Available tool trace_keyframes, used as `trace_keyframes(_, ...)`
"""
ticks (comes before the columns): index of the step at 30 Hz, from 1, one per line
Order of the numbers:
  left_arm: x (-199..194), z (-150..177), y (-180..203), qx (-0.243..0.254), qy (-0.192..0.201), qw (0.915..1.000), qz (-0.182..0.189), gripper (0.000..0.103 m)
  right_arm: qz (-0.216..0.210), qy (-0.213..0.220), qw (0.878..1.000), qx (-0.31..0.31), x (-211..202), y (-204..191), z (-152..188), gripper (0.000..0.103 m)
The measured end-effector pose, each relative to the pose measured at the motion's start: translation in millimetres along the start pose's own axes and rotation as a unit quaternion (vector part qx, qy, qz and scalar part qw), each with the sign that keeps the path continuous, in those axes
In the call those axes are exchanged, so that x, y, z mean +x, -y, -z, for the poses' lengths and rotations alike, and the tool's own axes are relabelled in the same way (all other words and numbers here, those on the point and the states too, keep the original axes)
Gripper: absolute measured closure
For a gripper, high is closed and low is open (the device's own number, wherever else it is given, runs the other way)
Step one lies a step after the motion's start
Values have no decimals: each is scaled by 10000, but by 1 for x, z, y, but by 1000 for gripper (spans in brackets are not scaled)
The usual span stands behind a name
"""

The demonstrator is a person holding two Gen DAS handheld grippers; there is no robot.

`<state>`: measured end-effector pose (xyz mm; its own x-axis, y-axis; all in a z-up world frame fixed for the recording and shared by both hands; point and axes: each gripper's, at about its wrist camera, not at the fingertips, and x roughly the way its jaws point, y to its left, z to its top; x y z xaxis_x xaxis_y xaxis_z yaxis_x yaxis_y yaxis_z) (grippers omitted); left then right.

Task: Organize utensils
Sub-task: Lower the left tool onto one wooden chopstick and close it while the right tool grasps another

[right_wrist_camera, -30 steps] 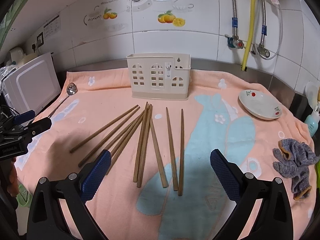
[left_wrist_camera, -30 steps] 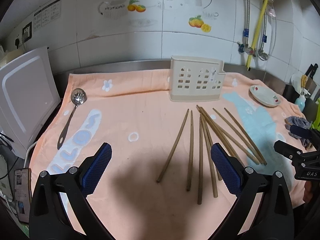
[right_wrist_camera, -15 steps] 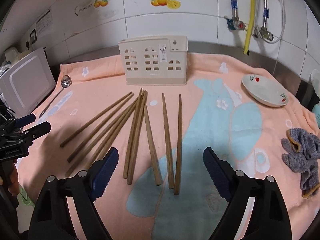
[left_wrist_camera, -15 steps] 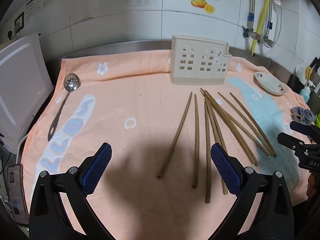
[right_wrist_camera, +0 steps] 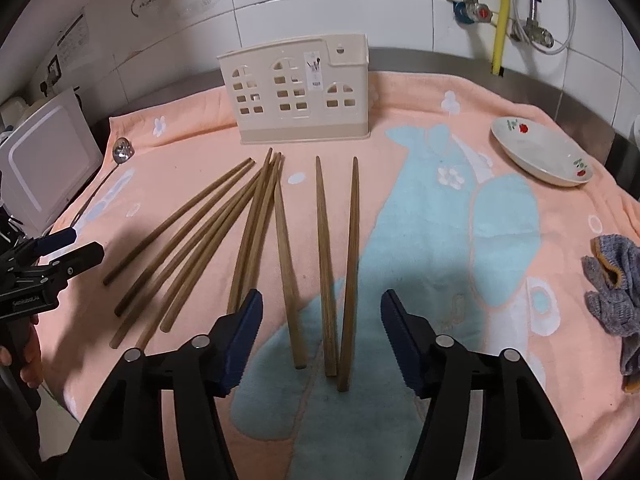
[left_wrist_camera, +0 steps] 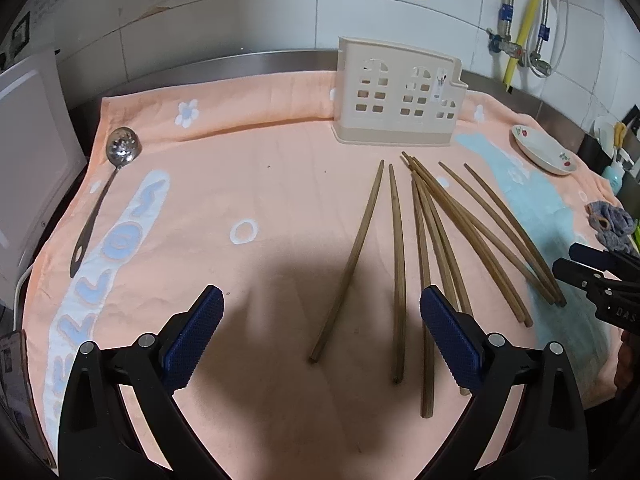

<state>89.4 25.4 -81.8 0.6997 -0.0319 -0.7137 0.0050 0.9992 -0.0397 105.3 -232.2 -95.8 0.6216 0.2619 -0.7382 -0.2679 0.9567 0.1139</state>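
Observation:
Several brown wooden chopsticks [left_wrist_camera: 416, 248] lie fanned out on a peach towel [left_wrist_camera: 256, 184]; they also show in the right wrist view [right_wrist_camera: 280, 232]. A cream utensil holder [left_wrist_camera: 400, 96] with window cutouts stands upright behind them, also seen in the right wrist view [right_wrist_camera: 298, 92]. A slotted metal spoon [left_wrist_camera: 108, 184] lies at the towel's left. My left gripper [left_wrist_camera: 320, 332] is open and empty, low over the near ends of the leftmost chopsticks. My right gripper [right_wrist_camera: 322, 332] is open and empty, its jaws either side of the near ends of the rightmost chopsticks.
A white dish [right_wrist_camera: 540, 152] with red print sits at the right on the towel. A grey rag [right_wrist_camera: 616, 280] lies at the right edge. A white appliance [left_wrist_camera: 28, 152] stands at the left. Tiled wall and pipes [right_wrist_camera: 500, 12] are behind.
Both grippers have moved forward and down toward the chopsticks. The right gripper's jaws have narrowed somewhat but stay open.

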Motion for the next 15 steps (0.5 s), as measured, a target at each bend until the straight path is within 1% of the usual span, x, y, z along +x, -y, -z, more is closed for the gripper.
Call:
trace_keyframes(3,6,-1,0,24,-88,9999,106,14,-13,-52,10000,32,5,3,0,48)
trace_keyframes(5,11,-2,-1,39,-139,9998,148,15,-19,-77,10000,41,7,5,-1,50)
trace_keyframes(9,19,-3,0,87,-237,9993,276,27,-46,-141,9999,60,13,7,-1,57)
trace_keyframes(15,29,-3,1,161,-357,9983,428,39,-79,-238,9997,80,20,9,-1,65)
